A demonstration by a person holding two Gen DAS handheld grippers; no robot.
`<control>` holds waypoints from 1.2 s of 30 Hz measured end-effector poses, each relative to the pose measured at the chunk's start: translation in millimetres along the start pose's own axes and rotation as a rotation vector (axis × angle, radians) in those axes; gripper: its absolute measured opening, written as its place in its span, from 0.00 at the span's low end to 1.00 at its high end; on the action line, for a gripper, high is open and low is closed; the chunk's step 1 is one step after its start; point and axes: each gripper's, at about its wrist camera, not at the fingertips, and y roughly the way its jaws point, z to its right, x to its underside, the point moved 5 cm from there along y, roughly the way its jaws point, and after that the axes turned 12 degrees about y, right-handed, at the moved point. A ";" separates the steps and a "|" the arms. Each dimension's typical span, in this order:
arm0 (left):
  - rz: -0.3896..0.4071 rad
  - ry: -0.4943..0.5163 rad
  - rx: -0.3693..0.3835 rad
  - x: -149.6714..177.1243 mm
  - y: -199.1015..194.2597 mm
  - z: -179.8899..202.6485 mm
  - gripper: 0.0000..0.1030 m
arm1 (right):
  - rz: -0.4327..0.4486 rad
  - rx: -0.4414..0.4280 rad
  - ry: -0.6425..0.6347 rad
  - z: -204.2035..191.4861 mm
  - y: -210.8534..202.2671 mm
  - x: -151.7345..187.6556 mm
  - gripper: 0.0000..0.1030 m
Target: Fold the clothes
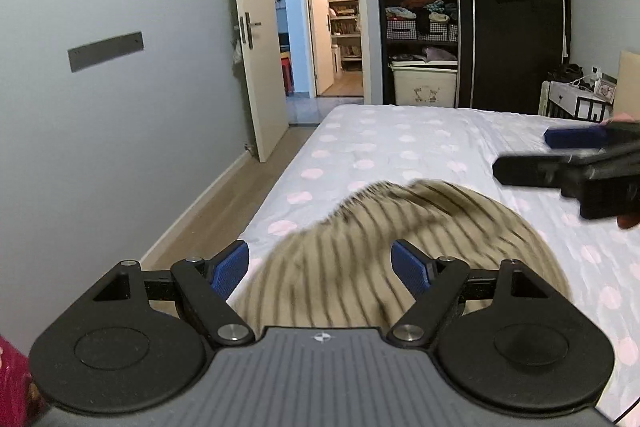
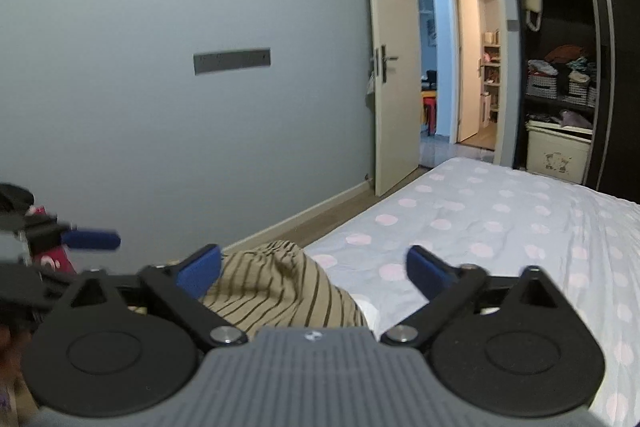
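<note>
A beige garment with thin dark stripes (image 1: 384, 247) lies bunched on the bed near its left edge, blurred in the left wrist view. My left gripper (image 1: 320, 263) hovers over it, open, its blue pads (image 1: 230, 269) spread to either side with nothing pinched. In the right wrist view the same striped garment (image 2: 280, 287) sits low and left of centre under my right gripper (image 2: 316, 269), which is open and holds nothing. The right gripper (image 1: 560, 159) also shows at the right edge of the left view, and the left gripper (image 2: 80, 241) at the left edge of the right view.
The bed sheet (image 1: 420, 147) is pale with pink dots and stretches far and right. A wood floor strip (image 1: 208, 211) and a grey wall (image 1: 100, 107) lie left. Beyond stand an open door (image 1: 256, 39), a dark wardrobe (image 1: 512, 7) with clothes, and a white storage bin (image 1: 424, 85).
</note>
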 end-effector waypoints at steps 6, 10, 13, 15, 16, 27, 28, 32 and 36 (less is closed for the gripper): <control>-0.014 0.018 0.013 -10.6 42.1 -0.5 0.76 | -0.075 0.003 -0.023 8.2 59.5 3.1 0.20; -0.060 0.043 -0.002 -2.0 67.7 6.7 0.76 | -0.129 0.043 -0.032 18.8 77.6 17.1 0.13; -0.110 -0.005 0.036 12.9 81.9 4.6 0.76 | -0.145 0.107 -0.040 32.2 82.9 24.9 0.13; -0.108 -0.034 0.050 16.6 80.6 -1.0 0.76 | -0.155 0.150 -0.046 41.1 86.3 30.1 0.13; -0.105 -0.037 0.041 15.7 78.3 -3.9 0.76 | -0.153 0.159 -0.044 43.7 85.8 30.6 0.14; 0.005 -0.028 -0.034 -7.1 48.1 -13.4 0.76 | -0.029 -0.054 -0.085 -17.5 56.4 13.0 0.19; -0.006 -0.025 -0.036 -5.7 50.7 -12.7 0.76 | -0.041 -0.080 -0.095 -22.6 57.6 15.8 0.19; -0.039 -0.022 -0.053 2.3 57.5 -15.5 0.76 | -0.076 -0.090 -0.097 -18.7 58.3 24.6 0.20; -0.060 -0.040 -0.072 9.5 59.5 -25.1 0.76 | -0.083 -0.034 -0.059 -0.2 54.5 27.7 0.21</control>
